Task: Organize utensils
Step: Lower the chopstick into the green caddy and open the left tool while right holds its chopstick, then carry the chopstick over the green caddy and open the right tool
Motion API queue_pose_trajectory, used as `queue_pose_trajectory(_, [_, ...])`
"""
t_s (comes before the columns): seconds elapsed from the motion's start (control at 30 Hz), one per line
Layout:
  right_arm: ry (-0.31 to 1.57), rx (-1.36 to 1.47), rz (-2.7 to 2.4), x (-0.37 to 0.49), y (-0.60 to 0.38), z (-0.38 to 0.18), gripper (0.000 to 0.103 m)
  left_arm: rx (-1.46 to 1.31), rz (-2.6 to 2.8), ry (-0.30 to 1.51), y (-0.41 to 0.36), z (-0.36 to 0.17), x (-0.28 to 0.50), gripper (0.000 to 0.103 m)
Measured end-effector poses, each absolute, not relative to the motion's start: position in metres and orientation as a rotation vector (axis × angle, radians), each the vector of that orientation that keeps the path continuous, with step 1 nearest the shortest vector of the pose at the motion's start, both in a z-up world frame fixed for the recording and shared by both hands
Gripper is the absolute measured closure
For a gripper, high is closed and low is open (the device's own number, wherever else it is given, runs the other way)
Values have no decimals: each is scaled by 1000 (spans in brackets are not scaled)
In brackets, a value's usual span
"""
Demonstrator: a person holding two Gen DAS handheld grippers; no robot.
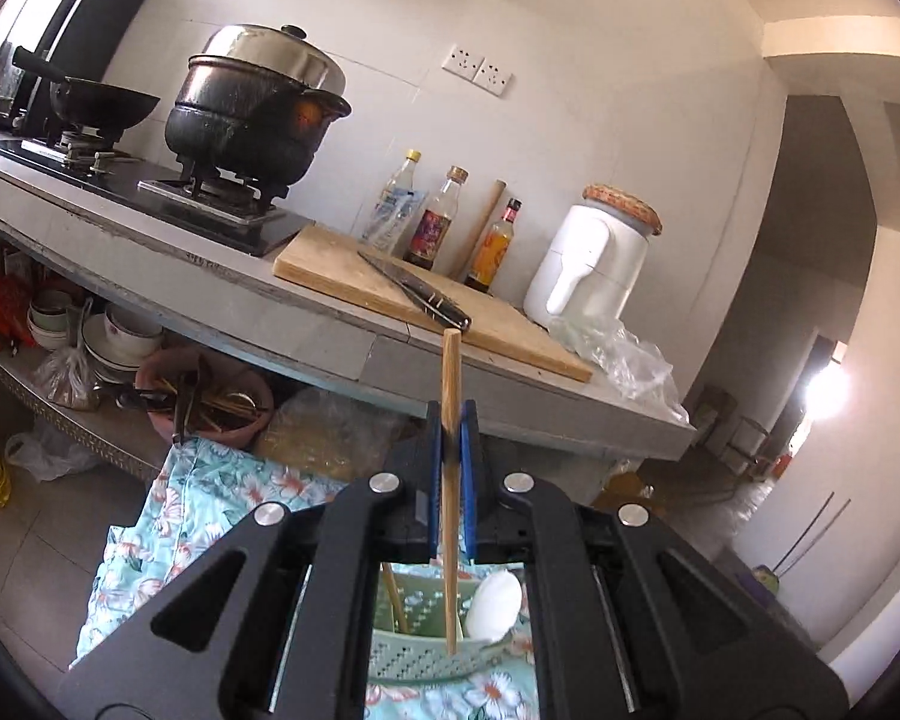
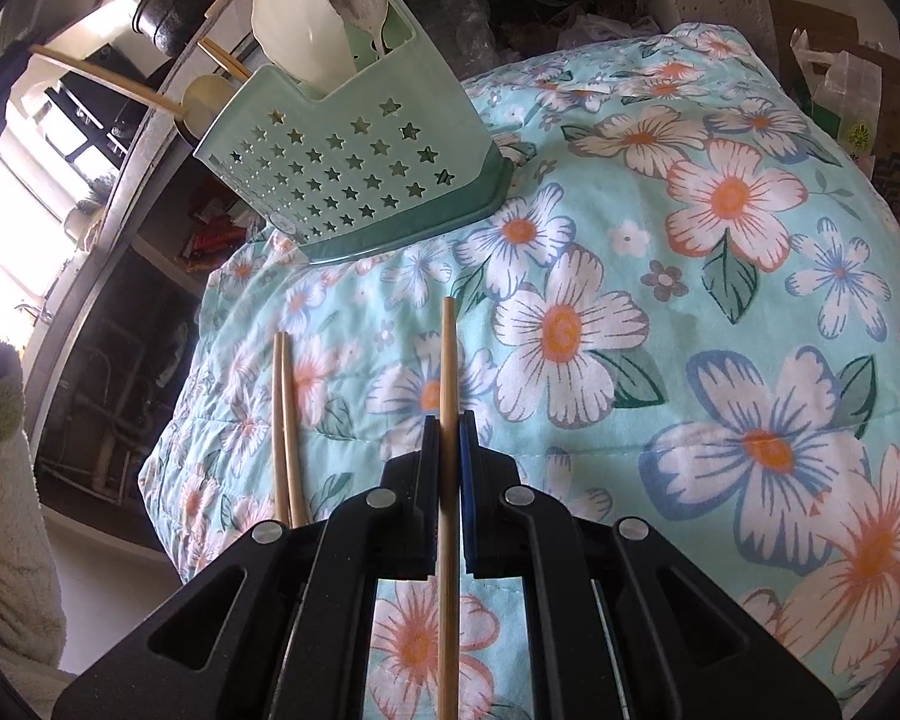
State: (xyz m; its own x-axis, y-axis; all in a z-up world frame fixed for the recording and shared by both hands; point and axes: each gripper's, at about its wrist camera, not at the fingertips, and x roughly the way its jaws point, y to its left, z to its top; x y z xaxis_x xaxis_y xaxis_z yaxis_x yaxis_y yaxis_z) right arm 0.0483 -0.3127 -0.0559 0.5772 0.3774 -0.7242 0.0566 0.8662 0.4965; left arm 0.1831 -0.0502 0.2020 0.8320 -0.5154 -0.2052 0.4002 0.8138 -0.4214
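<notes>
Gripping a slim wooden chopstick (image 1: 450, 480) upright between its clenched blue pads, the left gripper (image 1: 451, 420) hangs above the pale green star-perforated plastic utensil holder (image 1: 426, 657), which stands on the floral turquoise cloth (image 1: 210, 498). The right gripper (image 2: 449, 438) is clamped on another bamboo chopstick (image 2: 448, 372) running lengthwise through its jaws; two loose wooden chopsticks (image 2: 287, 420) lie just left of it.
</notes>
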Motion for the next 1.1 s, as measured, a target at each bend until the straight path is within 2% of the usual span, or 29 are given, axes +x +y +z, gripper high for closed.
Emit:
queue_pose_trajectory(0.4, [935, 528, 183, 43, -320, -54, 97, -377, -421, 286, -90, 140, 221, 99])
queue_pose_trajectory(0.6, [936, 521, 180, 40, -319, -52, 97, -441, -411, 382, -85, 90, 216, 98])
queue_pose_trajectory(0.7, [947, 514, 173, 39, -319, -54, 97, -483, -418, 415, -74, 75, 203, 92])
queue_pose_trajectory(0.77, [954, 512, 175, 38, -318, -55, 97, -500, -424, 423, -67, 70, 193, 83])
queue_pose_trajectory(0.93, [964, 497, 173, 38, -312, -55, 97, -485, -458, 420, -51, 68, 168, 73])
queue_pose_trajectory(1.1, [963, 478, 171, 39, -304, -50, 97, -447, -479, 444, -39, 63, 148, 69])
